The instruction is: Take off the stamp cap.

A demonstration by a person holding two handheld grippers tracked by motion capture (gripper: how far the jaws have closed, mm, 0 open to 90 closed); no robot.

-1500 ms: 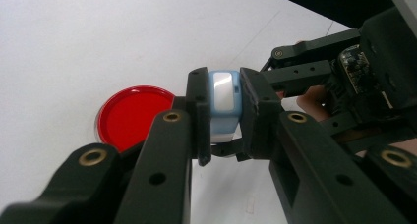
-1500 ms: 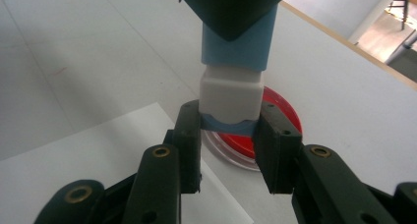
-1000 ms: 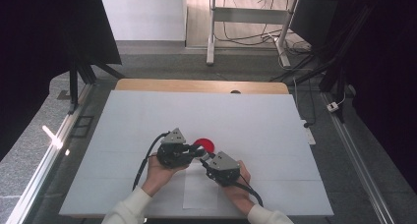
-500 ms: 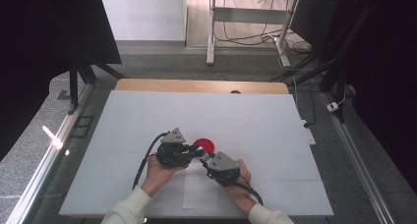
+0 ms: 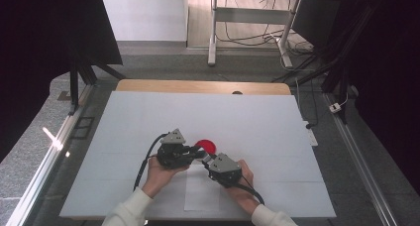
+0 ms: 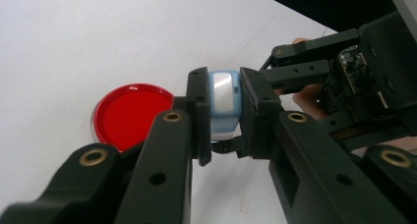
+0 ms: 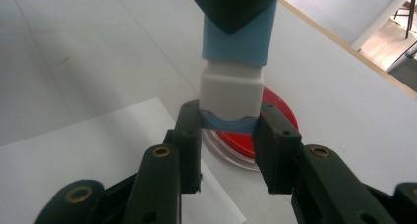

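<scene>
Both grippers clamp one small blue-and-white stick (image 6: 224,103): left gripper (image 6: 223,117) on the blue end, right gripper (image 7: 229,135) on the white cap. It hovers above a red dish (image 5: 205,146), near the table's (image 5: 148,117) six o'clock edge. Pulling straight apart, without twisting, should separate them cleanly.

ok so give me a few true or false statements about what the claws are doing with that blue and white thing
1. Both claws grip the same blue and white object. True.
2. The left claw stands open, gripping nothing. False: it is shut on the object's blue end.
3. The right claw is shut on the object near its white section. True.
4. A green dish lies on the table. False: the round dish is red.
5. The red dish lies on the white table under the held object. True.
</scene>
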